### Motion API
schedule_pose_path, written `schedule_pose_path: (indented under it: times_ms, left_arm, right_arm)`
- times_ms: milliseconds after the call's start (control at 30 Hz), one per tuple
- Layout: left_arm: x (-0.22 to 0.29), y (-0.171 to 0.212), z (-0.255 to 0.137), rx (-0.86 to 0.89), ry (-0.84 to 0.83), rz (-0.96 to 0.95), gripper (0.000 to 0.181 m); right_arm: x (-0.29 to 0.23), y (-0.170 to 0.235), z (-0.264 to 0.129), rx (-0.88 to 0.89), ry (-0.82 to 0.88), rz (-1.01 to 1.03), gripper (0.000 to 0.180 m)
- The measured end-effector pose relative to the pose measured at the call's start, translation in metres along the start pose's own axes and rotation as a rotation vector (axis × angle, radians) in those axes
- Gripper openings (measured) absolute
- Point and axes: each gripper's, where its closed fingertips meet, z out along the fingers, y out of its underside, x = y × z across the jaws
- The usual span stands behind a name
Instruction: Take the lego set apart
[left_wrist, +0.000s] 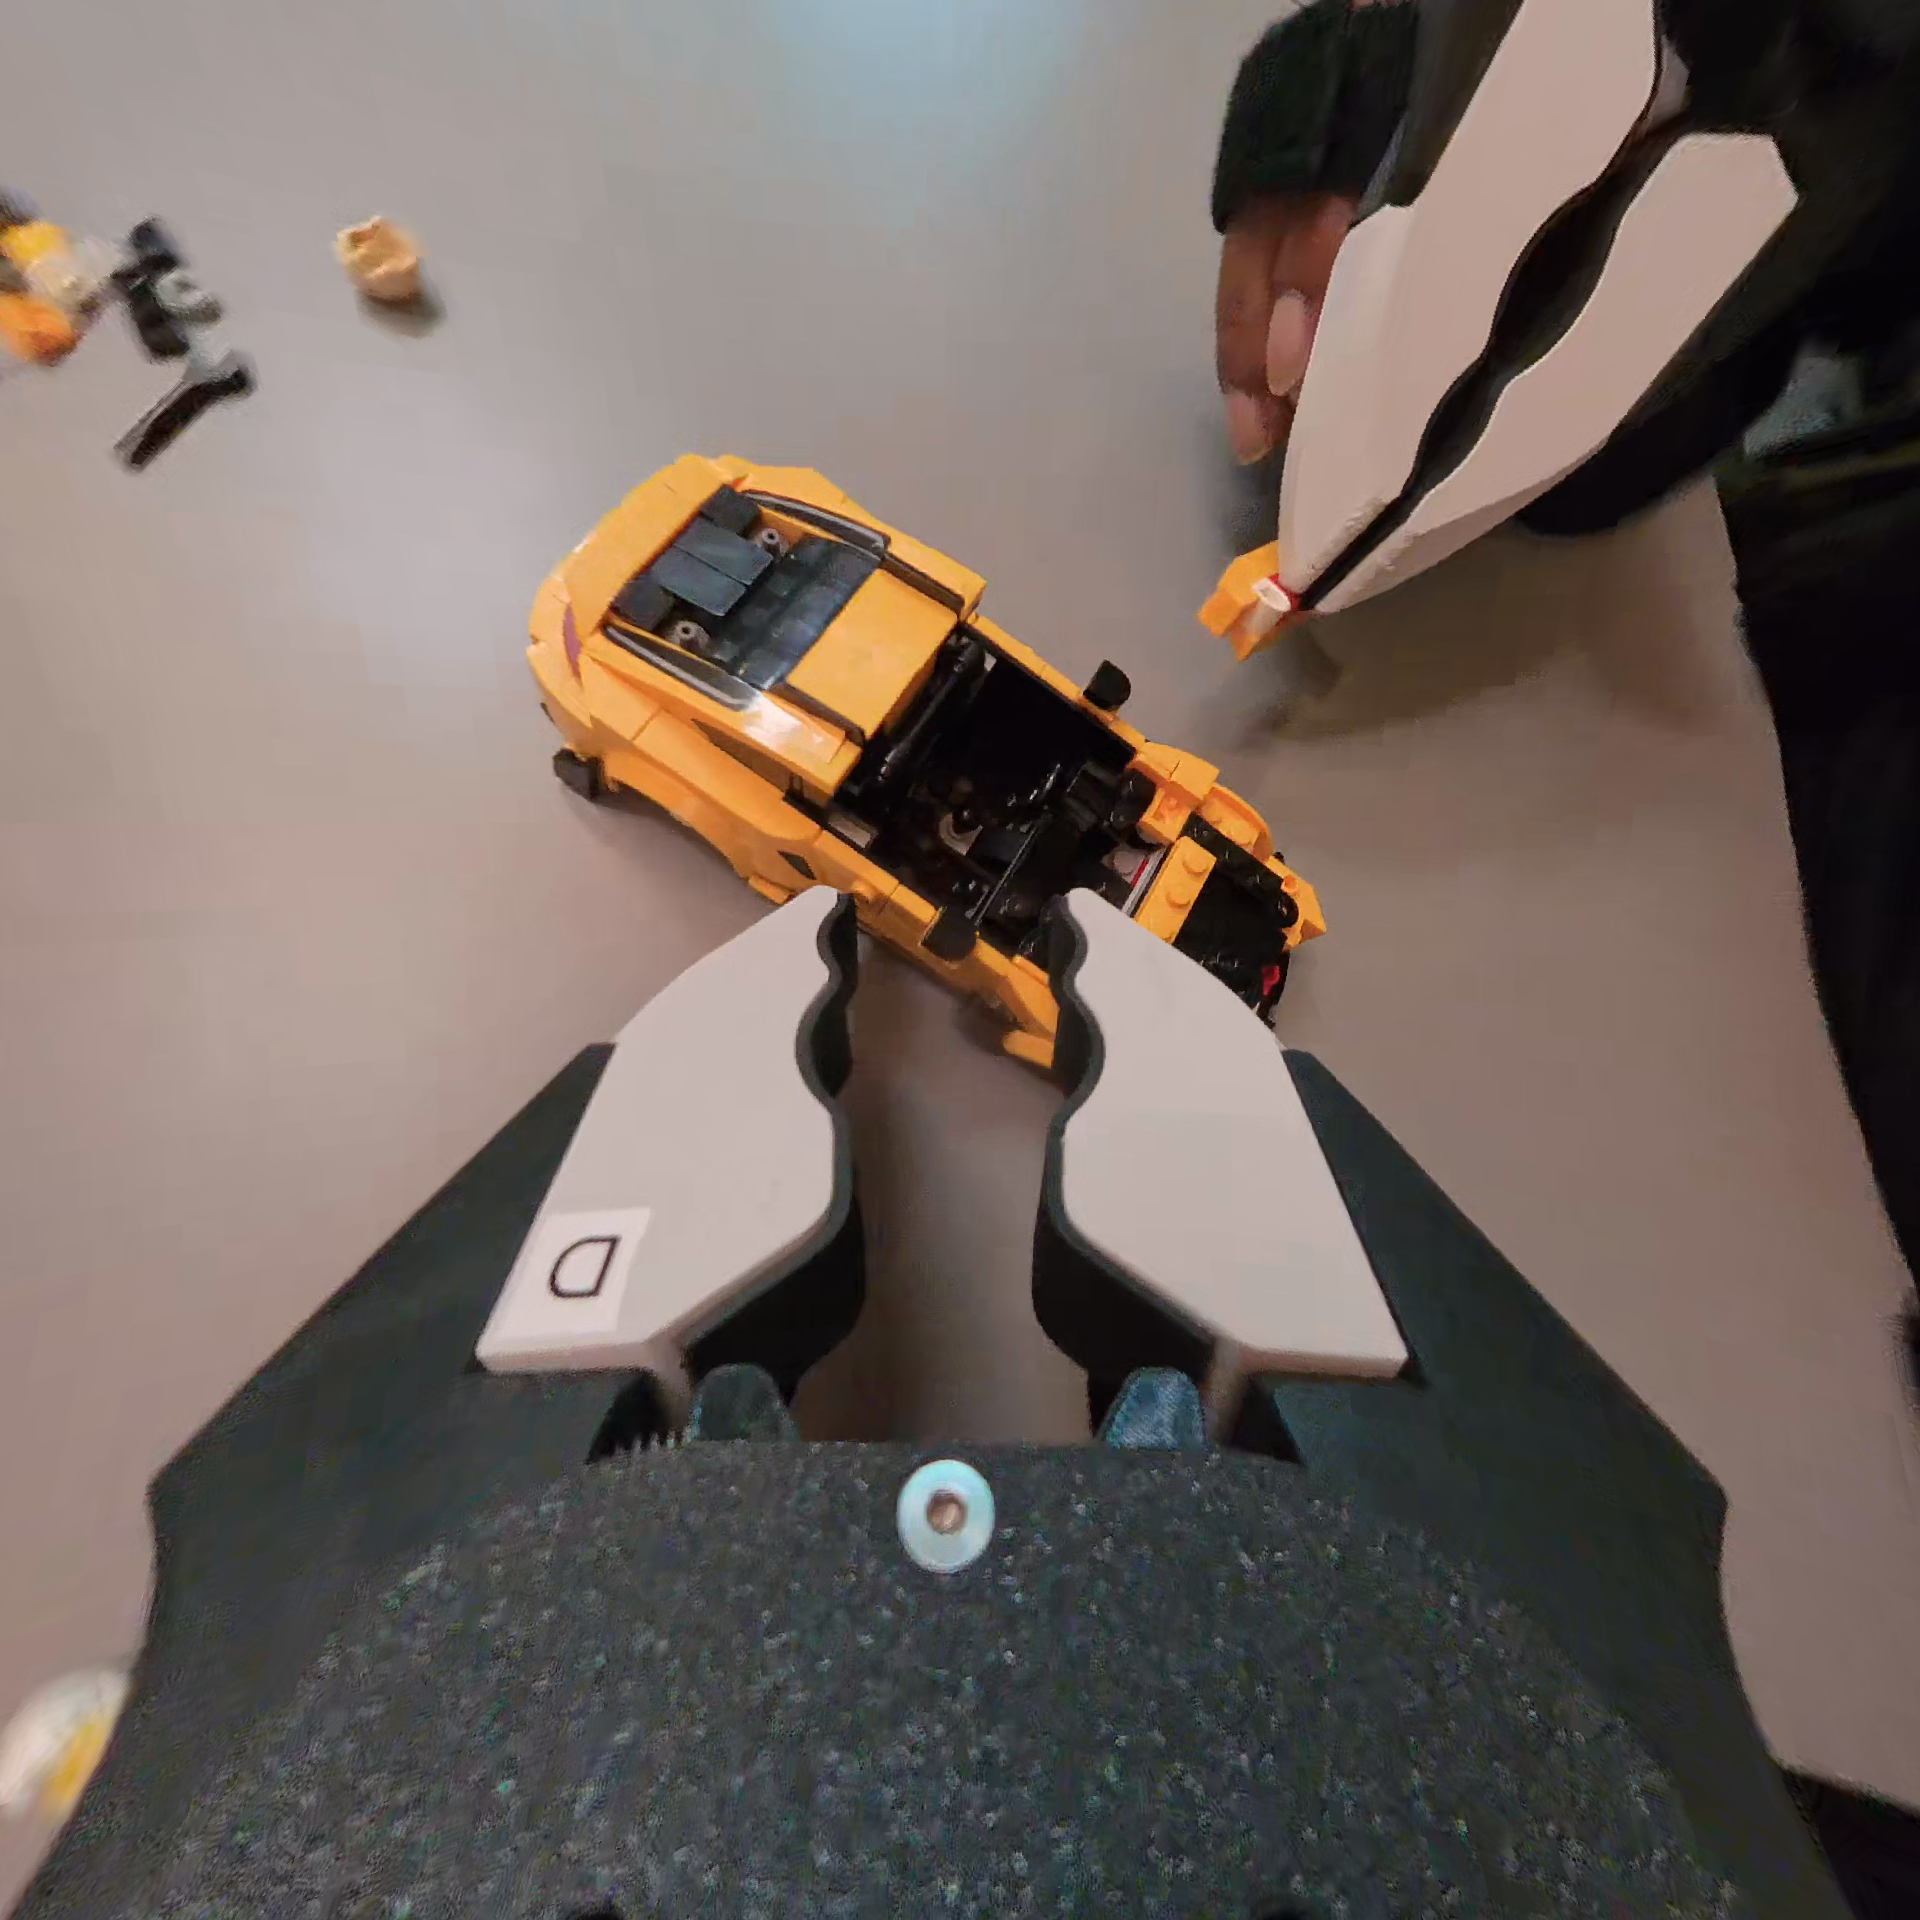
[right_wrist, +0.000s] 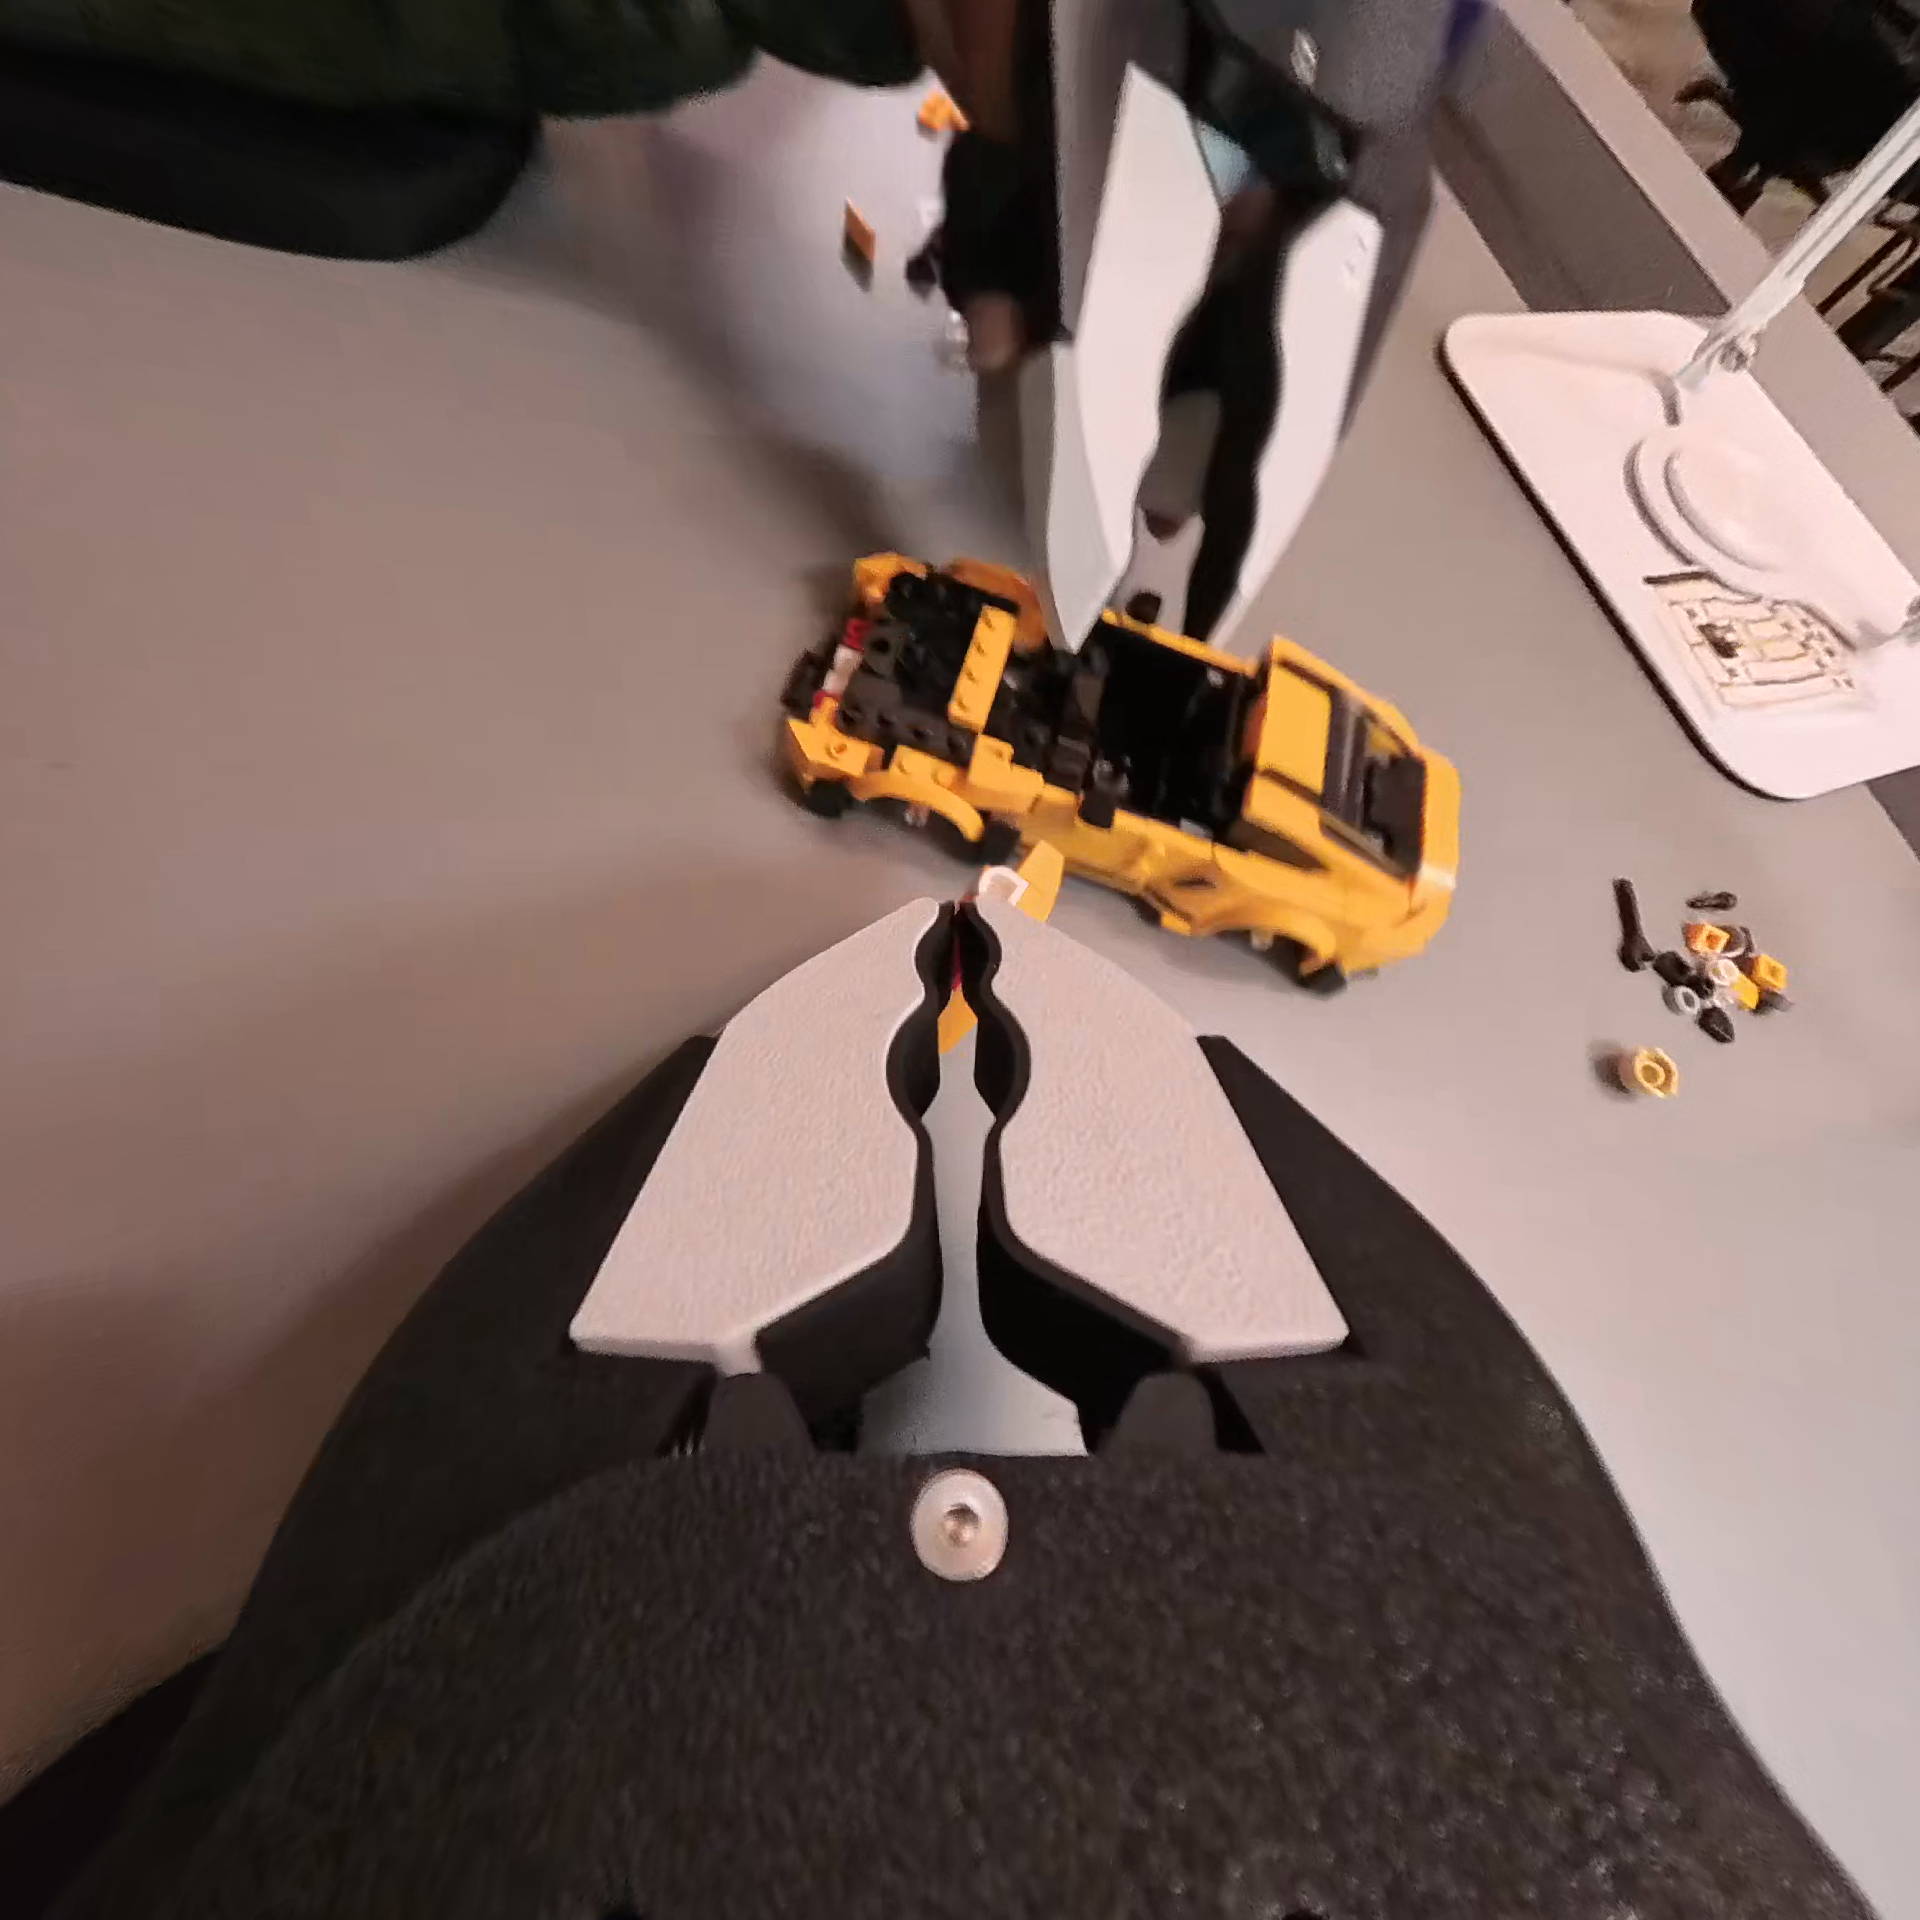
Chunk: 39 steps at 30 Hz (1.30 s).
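Grey and bare for the most part, the table (left_wrist: 312, 935) is carrying everything. Going left to right in the left wrist view, a scatter of loose pieces (left_wrist: 114, 301) is lying at the far left, with a tan piece (left_wrist: 380, 255) sitting just right of it. In the middle the lego car (left_wrist: 831, 727) is resting on the table at an angle, its cabin roof and hood already off and the black inner frame showing. The left claw (left_wrist: 951, 935) is hovering right at the car's near side, its jaws standing apart and gripping nothing. To the right, well clear of the car, the right claw (left_wrist: 1299, 597) is pinching a small yellow piece (left_wrist: 1242, 613) tight between its tips. In the right wrist view a white lamp base (right_wrist: 1662, 520) is sitting at the far right.

The car is looking light and rigid, but brittle at its joints: bricks are likely popping free under a sideways pull, and the smooth yellow panels are probably slippery. Bracing the body across its flanks with one claw while the other is prying an exposed plate edge near the open front seems the surest hold.
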Motion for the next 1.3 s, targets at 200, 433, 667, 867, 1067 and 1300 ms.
schedule_pose_path:
  times_ms: [200, 433, 667, 867, 1067, 1300]
  left_arm:
    - [-0.007, -0.021, 0.019, -0.092, 0.217, 0.212, 0.029]
    - [0.005, -0.039, -0.020, 0.045, -0.015, 0.160, 0.032]
    - [0.083, -0.019, -0.022, 0.356, 0.151, -0.270, 0.033]
    - [0.099, -0.033, -0.044, 0.637, 0.322, -0.446, 0.040]
    - [0.127, -0.040, -0.047, 0.663, 0.398, -0.295, 0.026]
    - [0.120, -0.026, -0.044, 0.581, 0.269, -0.194, 0.019]
  right_arm:
    - [-0.005, -0.015, -0.006, 0.096, -0.024, 0.046, 0.000]
    - [-0.008, -0.018, -0.004, 0.143, -0.013, 0.007, 0.000]
    - [-0.018, -0.053, -0.008, 0.284, 0.069, -0.161, 0.000]
    - [-0.027, -0.090, -0.011, 0.420, 0.158, -0.301, 0.000]
    - [-0.040, -0.111, -0.003, 0.493, 0.136, -0.310, 0.000]
    - [-0.043, -0.103, 0.004, 0.483, 0.038, -0.225, 0.002]
